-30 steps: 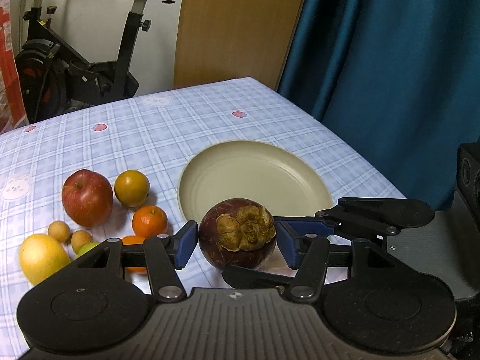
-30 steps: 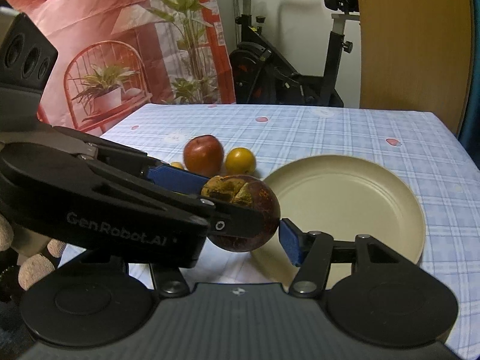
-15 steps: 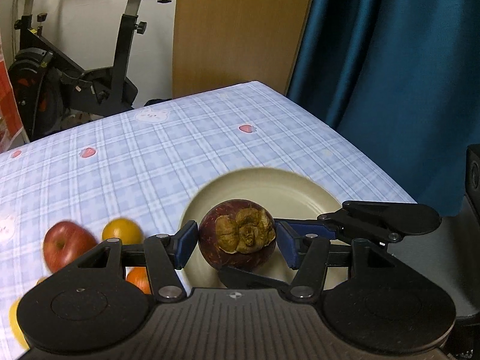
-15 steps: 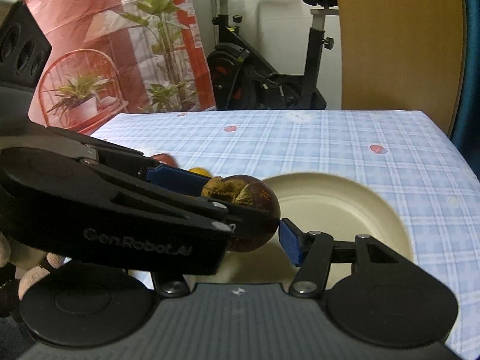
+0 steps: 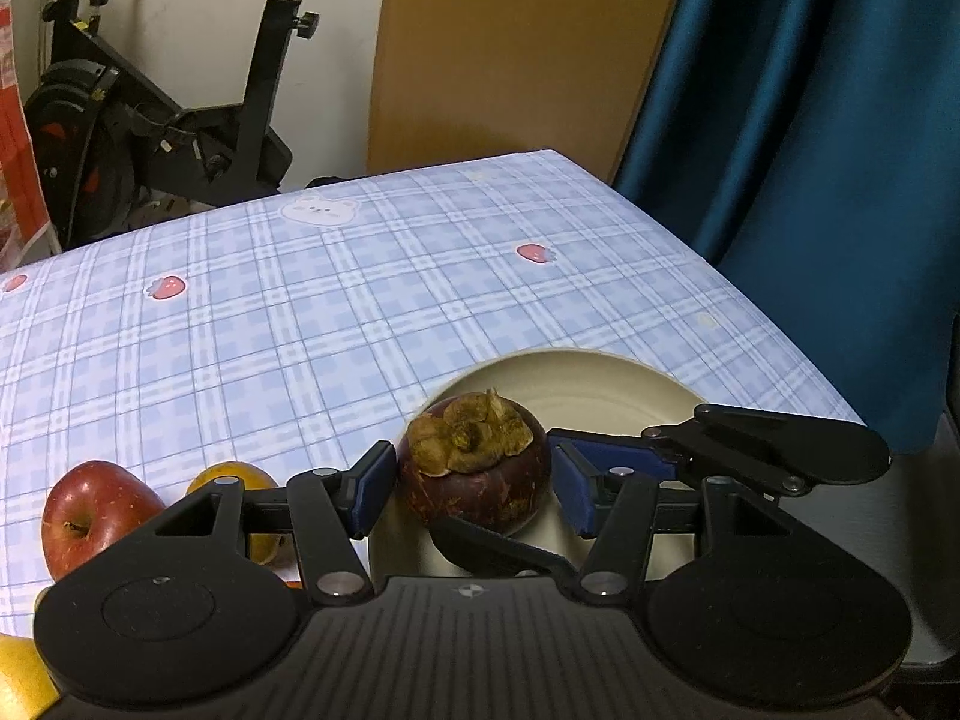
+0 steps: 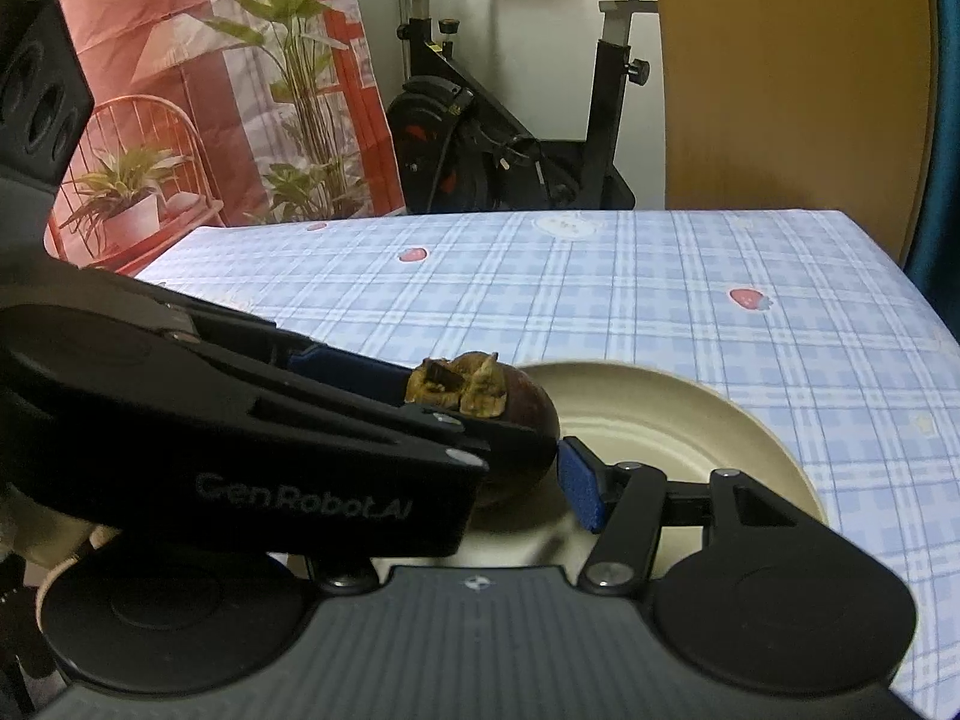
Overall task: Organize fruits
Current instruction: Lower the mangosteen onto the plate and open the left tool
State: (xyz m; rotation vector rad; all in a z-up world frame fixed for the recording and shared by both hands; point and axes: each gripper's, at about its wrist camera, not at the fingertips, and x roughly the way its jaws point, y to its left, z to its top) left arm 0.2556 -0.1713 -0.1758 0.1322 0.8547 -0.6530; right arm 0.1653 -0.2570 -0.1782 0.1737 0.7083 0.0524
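Right now the dark purple round mangosteen with its dried brown calyx [image 5: 474, 474] sits upright between the blue pads of the left gripper [image 5: 468, 483], above the near-left part of a shallow cream-coloured round plate [image 5: 606, 381]. From the left wrist view the left pad meets the fruit's skin, while the right pad looks just apart from it, so a firm clamp cannot be confirmed from that side. Whether the fruit's underside rests on the plate or hangs over it cannot be told, since the gripper bodies hide it.

From the right wrist view the same mangosteen [image 6: 516, 414] also lies between the jaws of the right gripper [image 6: 528, 468]. Its blue right pad touches the fruit's side; its other finger is hidden behind the black body of the left gripper, which crosses in front. So both tools bracket the one fruit at right angles, each with jaws set about a fruit's width apart.

Left of the plate, on the blue-and-white checked tablecloth with strawberry prints [image 5: 270, 324], lie a red apple [image 5: 96, 516] and an orange round citrus fruit [image 5: 237, 480] just beside it, both partly behind the left gripper's finger. A yellow fruit [image 5: 18, 678] shows at the lower left corner. Beyond the table stand a black exercise bike [image 5: 156, 114], a tan wooden panel [image 5: 516, 54] and a teal curtain [image 5: 798, 108].
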